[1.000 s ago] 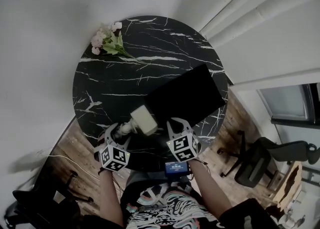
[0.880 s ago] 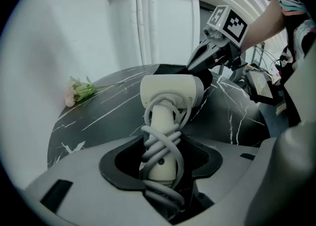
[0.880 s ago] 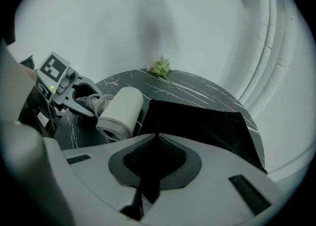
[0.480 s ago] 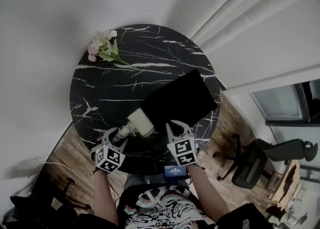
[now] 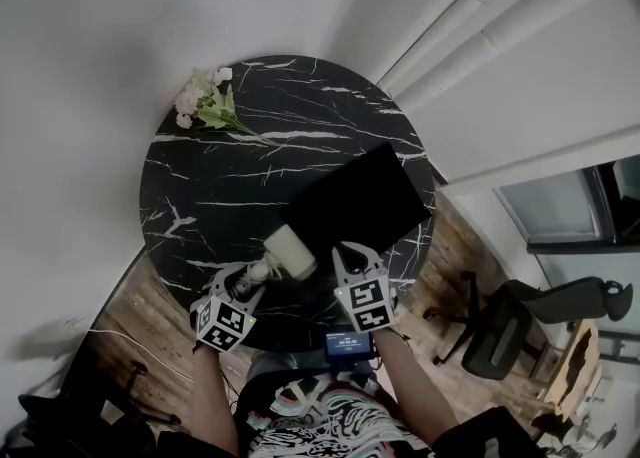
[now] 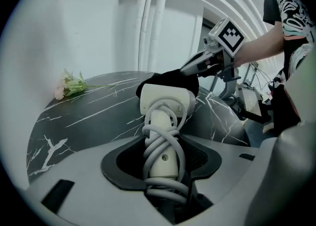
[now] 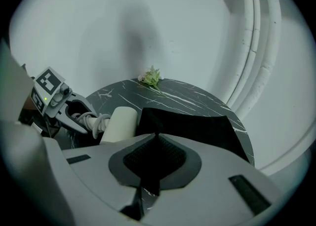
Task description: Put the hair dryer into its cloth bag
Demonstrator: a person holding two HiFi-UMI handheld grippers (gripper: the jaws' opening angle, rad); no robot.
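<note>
A cream hair dryer [image 5: 290, 251] with its grey cord wound round the handle lies at the near edge of the round black marble table [image 5: 200, 186]. My left gripper [image 5: 243, 276] has that handle [image 6: 160, 158] between its jaws, which are closing on it, and the pads press the cord. The dryer's head [image 6: 165, 104] points at the black cloth bag [image 5: 360, 201], which lies flat to the right. My right gripper [image 5: 355, 254] is shut on the bag's near edge [image 7: 150, 121] and holds it raised beside the dryer [image 7: 118, 124].
A small bunch of pink flowers [image 5: 205, 101] lies at the table's far left rim. White pipes run up the wall behind. An office chair [image 5: 520, 321] stands on the wooden floor to the right. The person's patterned shirt is just below the grippers.
The left jaws have narrowed onto the dryer's handle and the dryer has tipped up and shifted a little toward the bag. The right gripper has risen with the bag's edge.
</note>
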